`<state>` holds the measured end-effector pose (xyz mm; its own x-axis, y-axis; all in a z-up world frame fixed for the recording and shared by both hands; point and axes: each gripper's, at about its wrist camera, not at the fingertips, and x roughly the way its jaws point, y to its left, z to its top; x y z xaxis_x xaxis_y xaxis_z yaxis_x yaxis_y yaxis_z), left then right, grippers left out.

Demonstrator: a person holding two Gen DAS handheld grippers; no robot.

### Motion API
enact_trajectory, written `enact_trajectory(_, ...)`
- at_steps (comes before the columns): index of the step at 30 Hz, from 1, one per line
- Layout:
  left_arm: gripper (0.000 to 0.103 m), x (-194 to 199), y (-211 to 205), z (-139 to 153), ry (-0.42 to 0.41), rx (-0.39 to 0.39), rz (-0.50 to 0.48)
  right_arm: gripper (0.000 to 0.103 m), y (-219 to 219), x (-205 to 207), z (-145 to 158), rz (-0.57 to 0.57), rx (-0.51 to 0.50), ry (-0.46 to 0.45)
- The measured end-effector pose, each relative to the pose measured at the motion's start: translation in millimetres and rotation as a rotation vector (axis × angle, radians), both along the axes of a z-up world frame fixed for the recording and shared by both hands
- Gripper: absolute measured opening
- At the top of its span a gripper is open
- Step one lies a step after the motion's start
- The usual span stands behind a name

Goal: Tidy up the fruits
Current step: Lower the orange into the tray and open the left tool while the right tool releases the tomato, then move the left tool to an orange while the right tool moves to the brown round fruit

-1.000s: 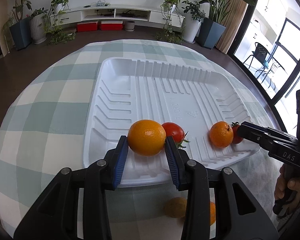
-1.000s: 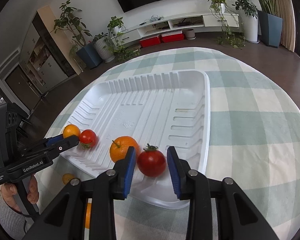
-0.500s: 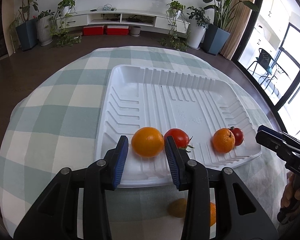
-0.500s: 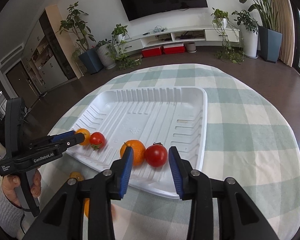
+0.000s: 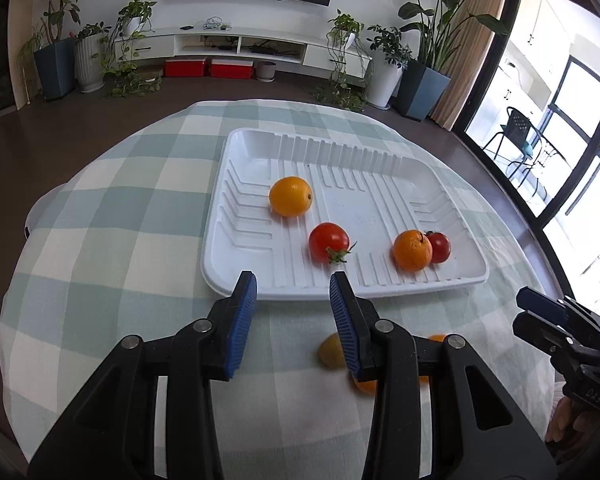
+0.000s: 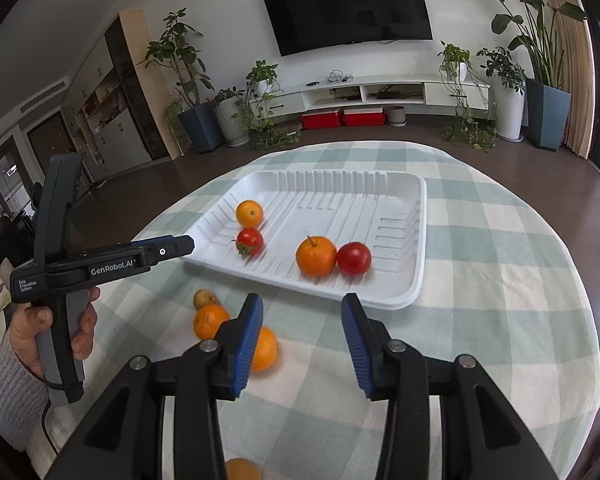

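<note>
A white ribbed tray on the checked tablecloth holds a yellow-orange citrus, a tomato, an orange and a second tomato touching it. My left gripper is open and empty just in front of the tray's near edge. My right gripper is open and empty, back from the tray. Loose on the cloth lie two oranges and a brownish fruit.
Another orange lies at the bottom edge of the right wrist view. The round table's edge curves close on both sides. The left gripper and the hand holding it show at the left; the right gripper shows at the right.
Both grippers let go of their fruit and pulled back out of the tray. The citrus has rolled further into the tray; the tomato rests next to the orange.
</note>
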<state>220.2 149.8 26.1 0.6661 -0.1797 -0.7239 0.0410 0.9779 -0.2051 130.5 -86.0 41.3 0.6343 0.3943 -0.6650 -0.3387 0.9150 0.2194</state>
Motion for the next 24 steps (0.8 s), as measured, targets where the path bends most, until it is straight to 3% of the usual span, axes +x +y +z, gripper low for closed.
enact_trajectory(10, 0.036, -32.4, -20.3, -16.2, 0.036, -0.023, -0.041, 0.048, 10.6, -47.9, -14.4, 0.039, -0.022, 0.009)
enact_trajectory(24, 0.039, -48.8, -51.5, -27.5, 0.073, -0.076, -0.099, 0.051, 17.9, -66.5, -25.0, 0.061, -0.045, 0.016)
